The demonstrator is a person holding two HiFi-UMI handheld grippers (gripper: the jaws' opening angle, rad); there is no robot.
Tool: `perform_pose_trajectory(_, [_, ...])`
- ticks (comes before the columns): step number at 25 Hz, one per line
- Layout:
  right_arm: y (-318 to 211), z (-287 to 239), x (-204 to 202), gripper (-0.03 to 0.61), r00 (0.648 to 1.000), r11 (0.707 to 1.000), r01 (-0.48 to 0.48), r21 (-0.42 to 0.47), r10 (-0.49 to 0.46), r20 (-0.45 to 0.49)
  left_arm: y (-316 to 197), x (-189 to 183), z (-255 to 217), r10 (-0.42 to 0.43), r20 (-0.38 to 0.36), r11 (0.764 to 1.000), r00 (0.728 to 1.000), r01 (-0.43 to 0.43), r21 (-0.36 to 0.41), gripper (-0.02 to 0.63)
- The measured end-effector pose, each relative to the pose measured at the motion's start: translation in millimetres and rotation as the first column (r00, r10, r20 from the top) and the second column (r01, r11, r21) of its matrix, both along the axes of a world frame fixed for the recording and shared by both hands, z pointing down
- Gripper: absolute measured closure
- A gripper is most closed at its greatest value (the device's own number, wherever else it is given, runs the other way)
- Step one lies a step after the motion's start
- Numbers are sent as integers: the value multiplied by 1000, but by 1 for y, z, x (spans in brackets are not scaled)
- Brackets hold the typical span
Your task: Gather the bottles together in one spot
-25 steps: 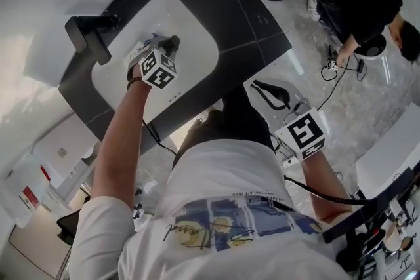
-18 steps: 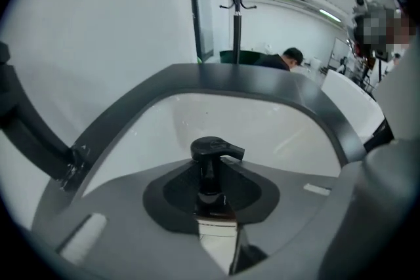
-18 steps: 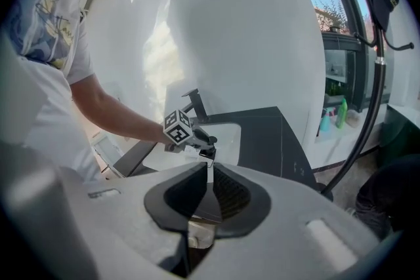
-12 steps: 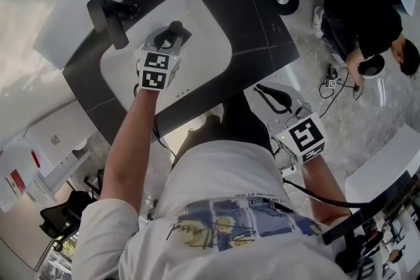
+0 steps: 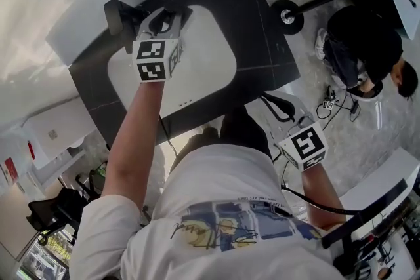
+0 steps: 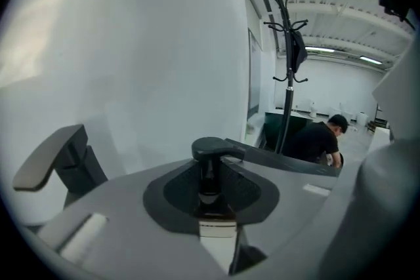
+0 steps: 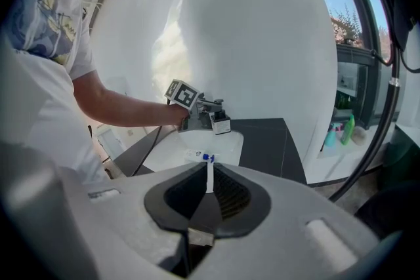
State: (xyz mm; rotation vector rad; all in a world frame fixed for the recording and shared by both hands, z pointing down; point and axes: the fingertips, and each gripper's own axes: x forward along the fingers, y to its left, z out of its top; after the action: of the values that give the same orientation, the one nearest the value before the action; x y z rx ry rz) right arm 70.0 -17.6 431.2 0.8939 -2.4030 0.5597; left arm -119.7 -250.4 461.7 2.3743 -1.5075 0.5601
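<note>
Left gripper view shows left tongs (image 6: 211, 199) clamping a pump bottle (image 6: 214, 149).

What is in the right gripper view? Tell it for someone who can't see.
A person's left gripper holds a small dark pump bottle with a white label above the back of a white sink set in a dark counter. In front, the right gripper has its jaws together with nothing between them.

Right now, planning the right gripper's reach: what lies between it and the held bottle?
In the right gripper view, the white sink, with a small blue mark on it, lies before the bottle.
</note>
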Motion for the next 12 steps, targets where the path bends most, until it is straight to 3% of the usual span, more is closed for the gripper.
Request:
perform_pose_trajectory(6, [-22, -2, 8, 548, 1000, 1000, 29, 6, -29, -12, -40, -28, 0, -218, -36, 976, 975, 219, 20, 529])
perform_pose_trajectory(12, [-44, 2, 18, 548, 998, 999, 53, -12, -54, -32, -66, -46, 9, -323, -18, 945, 946, 323, 56, 529])
